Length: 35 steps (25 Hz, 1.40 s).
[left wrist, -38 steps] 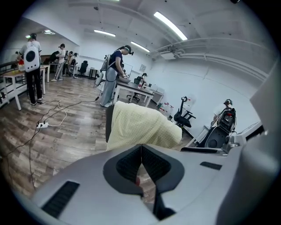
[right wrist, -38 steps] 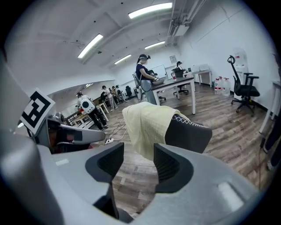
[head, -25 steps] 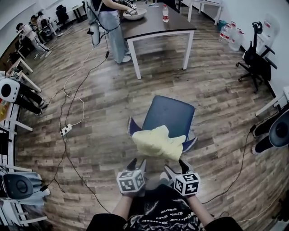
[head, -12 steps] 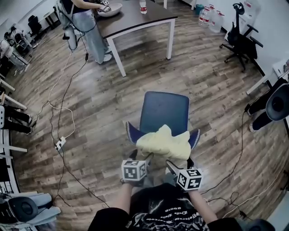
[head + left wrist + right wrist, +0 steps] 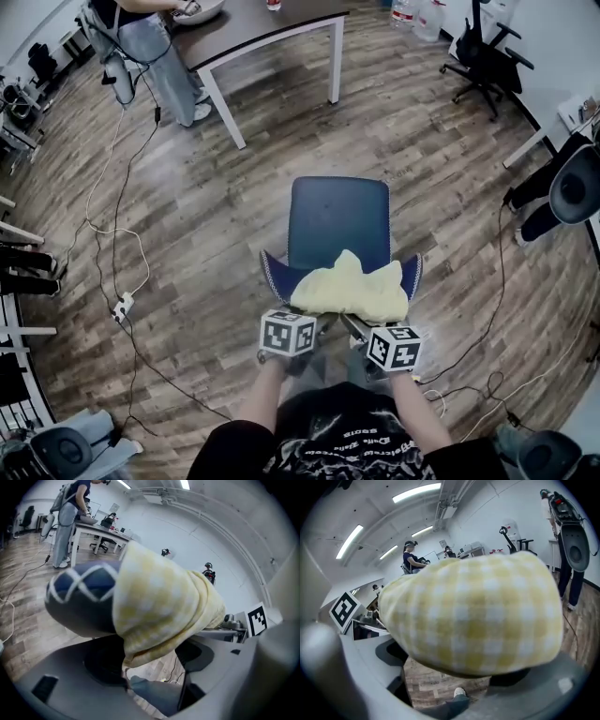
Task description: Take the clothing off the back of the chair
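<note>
You are at the grasp step. The yellow checked cloth [image 5: 349, 287] lies draped over the back [image 5: 79, 599] of the chair [image 5: 337, 217], on the near side, and is not yet lifted.

Your left gripper [image 5: 151, 663] has its jaws spread wide. The cloth's hanging hem dips into the top of the gap between them, but neither jaw pinches it. Your right gripper [image 5: 459, 666] is likewise wide open, its jaws set below a bulging fold of the cloth and holding nothing.

Next, as I judge it, you need to push both grippers up and farther in so the fabric sits deep between the jaws. Then close on it left and right, and lift up and toward you to clear the back. A shallow bite on the hem may slip.

In the head view the jaw tips vanish under the cloth's near edge. The cloth fills most of the right gripper view, so whether it touches those jaws is hard to tell. How far it hangs down the back's near face is hidden by your grippers.
</note>
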{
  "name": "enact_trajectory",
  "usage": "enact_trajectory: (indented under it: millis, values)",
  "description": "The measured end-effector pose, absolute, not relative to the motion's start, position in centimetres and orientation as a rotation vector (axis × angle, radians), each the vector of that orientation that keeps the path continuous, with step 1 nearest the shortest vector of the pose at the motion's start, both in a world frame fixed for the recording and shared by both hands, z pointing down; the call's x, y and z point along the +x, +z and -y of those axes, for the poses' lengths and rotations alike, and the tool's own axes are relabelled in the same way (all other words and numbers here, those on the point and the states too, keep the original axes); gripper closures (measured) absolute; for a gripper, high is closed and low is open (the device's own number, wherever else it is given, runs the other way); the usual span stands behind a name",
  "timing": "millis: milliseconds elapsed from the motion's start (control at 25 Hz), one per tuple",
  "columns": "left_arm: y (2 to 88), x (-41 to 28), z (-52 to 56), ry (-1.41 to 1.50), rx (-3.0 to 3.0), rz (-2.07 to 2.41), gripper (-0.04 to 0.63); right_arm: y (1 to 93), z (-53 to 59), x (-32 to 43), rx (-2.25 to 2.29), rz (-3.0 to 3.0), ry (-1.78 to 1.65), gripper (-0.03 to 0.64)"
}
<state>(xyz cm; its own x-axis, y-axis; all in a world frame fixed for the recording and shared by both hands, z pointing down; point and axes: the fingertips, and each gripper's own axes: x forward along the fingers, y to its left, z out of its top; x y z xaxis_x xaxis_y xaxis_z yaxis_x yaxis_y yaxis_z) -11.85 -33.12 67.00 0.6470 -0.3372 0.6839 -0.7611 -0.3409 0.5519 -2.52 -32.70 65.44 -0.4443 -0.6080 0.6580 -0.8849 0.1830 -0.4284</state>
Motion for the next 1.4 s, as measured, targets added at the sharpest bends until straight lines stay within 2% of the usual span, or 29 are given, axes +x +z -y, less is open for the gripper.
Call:
enact_trajectory:
  millis: [80,160,240,320,400,480,560,840,1400]
  values:
    - [67.1,-11.2,32.6,0.609,1.956,0.798,0.287,65.6,32.4,-2.5,1.396,2.115,1.129,0.124]
    - [67.5,-10.2,31.9,0.656,1.975,0.736,0.401,65.5,32.2,-2.7,1.395,2.118,1.116,0.137]
    - [67.5,-9.6,31.7,0.706,2.008,0.743,0.474,65.3,32.1,-3.3,1.38,2.128,1.09,0.208]
    - [67.3,-9.7,31.6,0.72,2.02,0.781,0.5,65.1,31.8,-3.8,1.35,2.141,1.055,0.272]
    - [67.2,-9.9,31.1,0.702,2.016,0.802,0.515,64.9,31.4,-4.3,1.304,2.165,1.012,0.381]
    - [67.0,-9.8,30.6,0.682,2.014,0.811,0.52,64.5,31.2,-4.9,1.274,2.183,0.974,0.462]
    - [66.8,-9.7,30.3,0.683,2.019,0.819,0.523,64.2,31.2,-5.2,1.277,2.187,0.964,0.506]
    - [66.0,-10.0,29.7,0.675,2.045,0.831,0.532,63.6,30.7,-5.9,1.276,2.175,0.894,0.555]
    - [63.3,-10.8,25.9,0.602,2.156,0.821,0.535,60.8,26.2,-6.9,1.377,2.214,0.844,0.565]
